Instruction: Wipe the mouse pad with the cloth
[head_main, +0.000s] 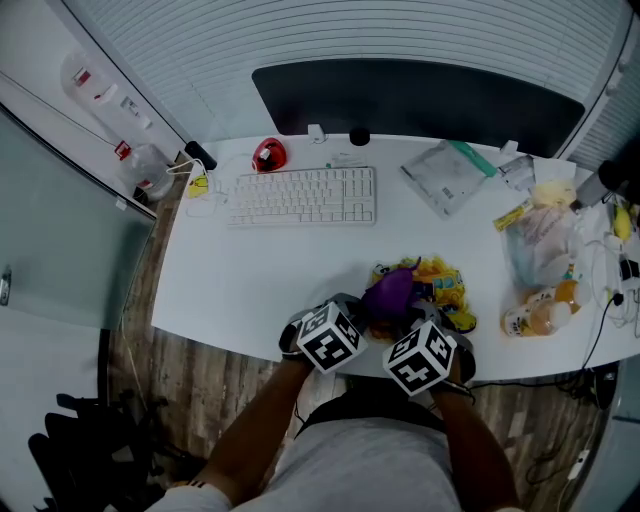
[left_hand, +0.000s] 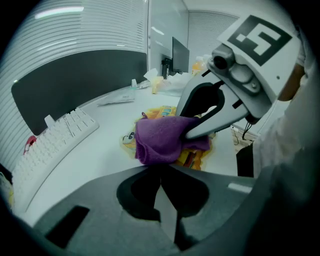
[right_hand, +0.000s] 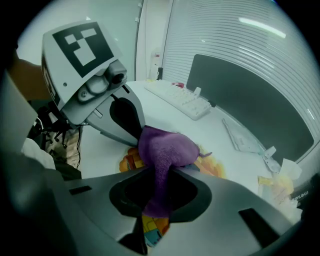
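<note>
A bunched purple cloth (head_main: 390, 291) is held a little above a colourful yellow mouse pad (head_main: 447, 284) near the white desk's front edge. My left gripper (head_main: 366, 311) comes at it from the left. In the left gripper view the jaws are closed together, with the cloth's (left_hand: 161, 138) lower edge pinched at their tips (left_hand: 159, 168). My right gripper (head_main: 402, 313) is shut on the cloth (right_hand: 165, 150), and a fold hangs down between its jaws (right_hand: 159, 175). Each gripper shows in the other's view, tip against the cloth. The cloth and the grippers hide much of the pad (right_hand: 131, 161).
A white keyboard (head_main: 301, 195) lies at the back left with a red object (head_main: 268, 155) behind it. A clear plastic bag (head_main: 445, 175), food bags (head_main: 545, 240) and an orange bottle (head_main: 535, 316) crowd the right side. A dark partition (head_main: 420, 100) closes the desk's far edge.
</note>
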